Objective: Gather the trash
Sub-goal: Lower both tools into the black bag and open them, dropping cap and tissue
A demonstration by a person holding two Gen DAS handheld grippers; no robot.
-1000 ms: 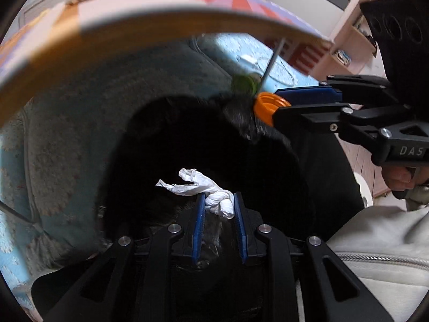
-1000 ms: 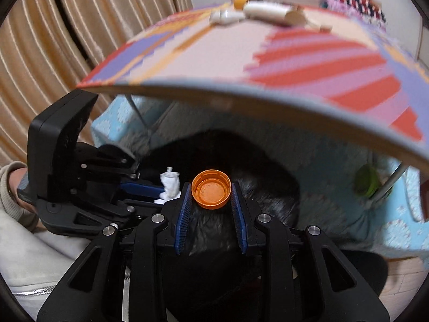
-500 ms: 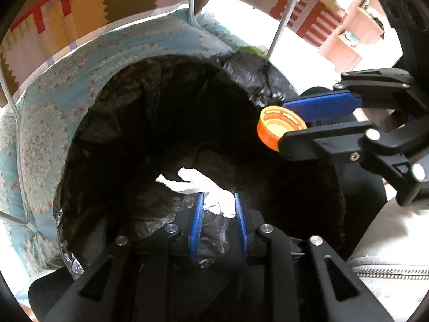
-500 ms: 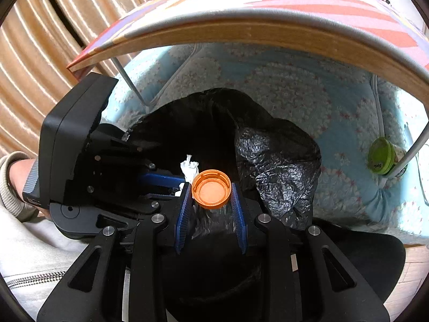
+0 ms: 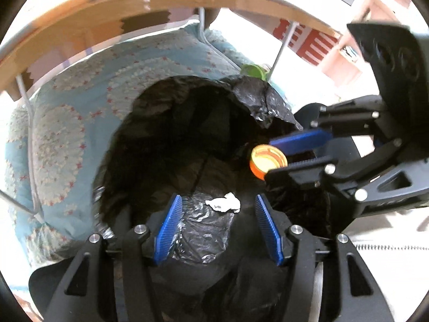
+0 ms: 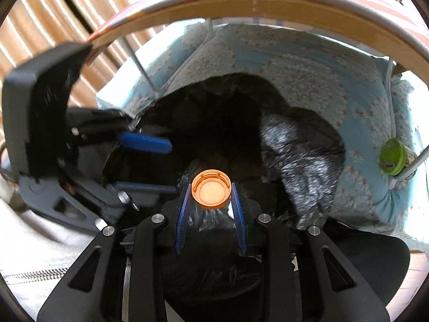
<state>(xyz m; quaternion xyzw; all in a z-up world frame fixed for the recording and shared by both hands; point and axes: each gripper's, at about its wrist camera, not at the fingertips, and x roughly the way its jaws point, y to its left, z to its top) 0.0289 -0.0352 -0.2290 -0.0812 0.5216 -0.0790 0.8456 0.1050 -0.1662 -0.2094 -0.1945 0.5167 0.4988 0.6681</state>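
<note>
A black trash bag (image 5: 187, 123) lies open below both grippers and also shows in the right wrist view (image 6: 295, 145). My left gripper (image 5: 217, 201) is open over the bag's mouth. A crumpled white tissue (image 5: 224, 201) lies loose on the black plastic between its fingers. My right gripper (image 6: 211, 187) is shut on an orange bottle cap (image 6: 211, 189) and holds it above the bag. The cap (image 5: 268, 159) and the right gripper (image 5: 295, 153) show at the right of the left wrist view. The left gripper (image 6: 146, 163) shows open at the left of the right wrist view.
The bag rests on a light blue patterned quilt (image 5: 67, 123). A table edge (image 6: 241, 2) arches overhead, with thin metal legs (image 6: 394, 102). A green-lidded container (image 6: 392, 156) lies on the quilt by a leg at the right. The person's grey clothing (image 6: 40, 241) is at the lower left.
My left gripper has opened and let go of the tissue, which now lies in the bag. Both grippers have dropped lower toward the bag's mouth. The right gripper still holds the cap.
</note>
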